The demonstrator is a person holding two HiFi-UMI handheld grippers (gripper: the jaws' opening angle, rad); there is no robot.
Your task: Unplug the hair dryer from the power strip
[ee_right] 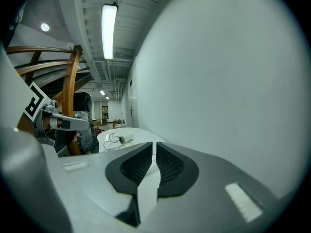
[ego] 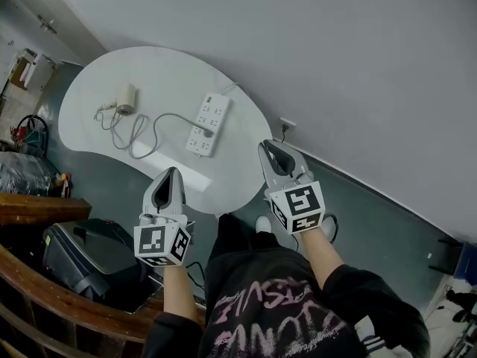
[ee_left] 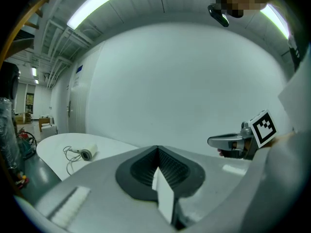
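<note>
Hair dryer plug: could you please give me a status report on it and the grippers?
Both shut and empty: left gripper, right gripper, short of the power strip. Plug seated in it, hair dryer lying beyond. Nothing in the way.

a white kidney-shaped table [ego: 97,88] stands against a plain pale wall [ego: 335,51] on a grey-green floor [ego: 387,230], with a wall socket [ego: 286,124] low on the wall just past the table's right end. at the lower left a curved wooden rail [ego: 45,293] runs beside a black box [ego: 82,252]. a black shirt [ego: 246,274] with pink print and a white shoe [ego: 263,224] show at the bottom, and a long ceiling light [ee_right: 109,30] glows overhead.
</note>
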